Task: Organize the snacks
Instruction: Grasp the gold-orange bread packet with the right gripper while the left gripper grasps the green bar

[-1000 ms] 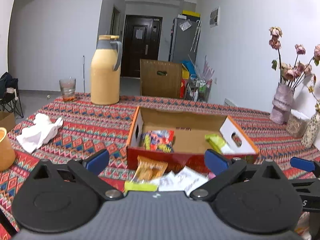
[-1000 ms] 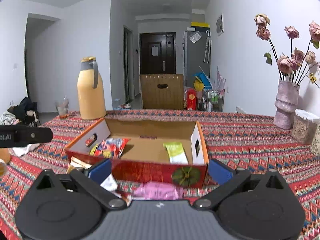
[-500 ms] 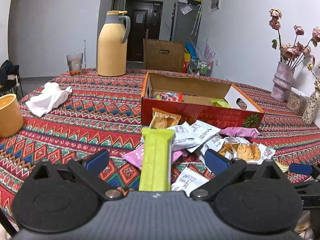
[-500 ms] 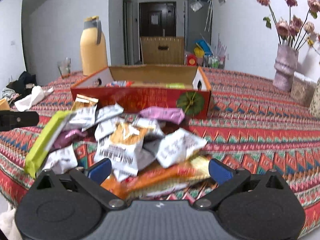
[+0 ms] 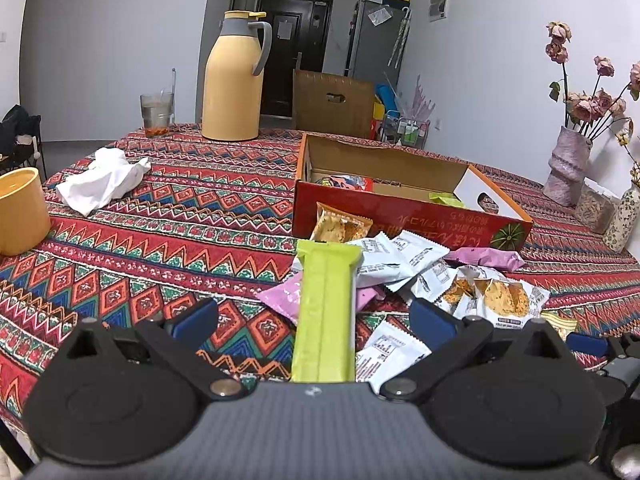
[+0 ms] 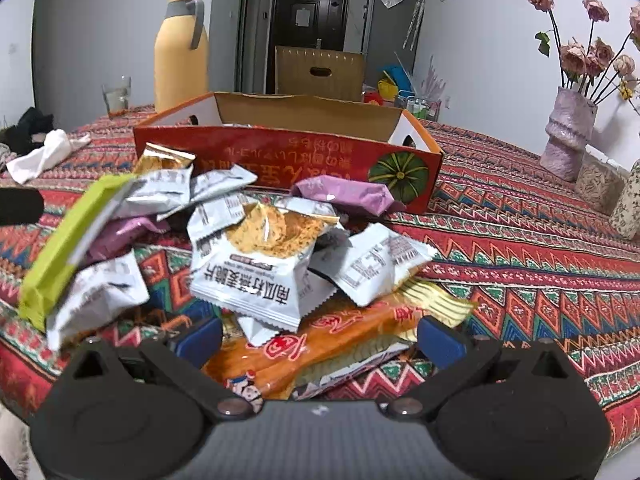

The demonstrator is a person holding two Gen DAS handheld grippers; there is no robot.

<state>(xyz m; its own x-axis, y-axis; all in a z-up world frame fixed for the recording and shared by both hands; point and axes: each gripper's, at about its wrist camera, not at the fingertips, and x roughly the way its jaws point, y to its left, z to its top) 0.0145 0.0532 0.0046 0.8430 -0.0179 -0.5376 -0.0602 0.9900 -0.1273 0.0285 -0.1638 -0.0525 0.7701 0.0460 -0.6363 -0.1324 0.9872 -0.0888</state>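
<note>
A pile of snack packets lies on the patterned tablecloth in front of an open red cardboard box (image 5: 404, 218) (image 6: 280, 160). A long green bar packet (image 5: 326, 308) (image 6: 68, 240) stretches between the fingers of my left gripper (image 5: 314, 318), which is open and low over it. My right gripper (image 6: 320, 336) is open, with an orange packet (image 6: 316, 352) lying between its blue fingertips. A white crisp packet (image 6: 256, 268), pink packets (image 6: 344, 194) and other white packets (image 5: 384, 258) fill the pile. A few snacks lie inside the box.
A yellow thermos jug (image 5: 234, 84), a glass (image 5: 156, 114) and a crumpled white cloth (image 5: 102, 178) stand at the back left. A yellow cup (image 5: 20, 210) sits at the left edge. Vases with dried flowers (image 5: 566, 172) stand at the right.
Both grippers have pulled back from the box and dropped low toward the pile at the table's near edge. The snack pile now fills the foreground of both views.
</note>
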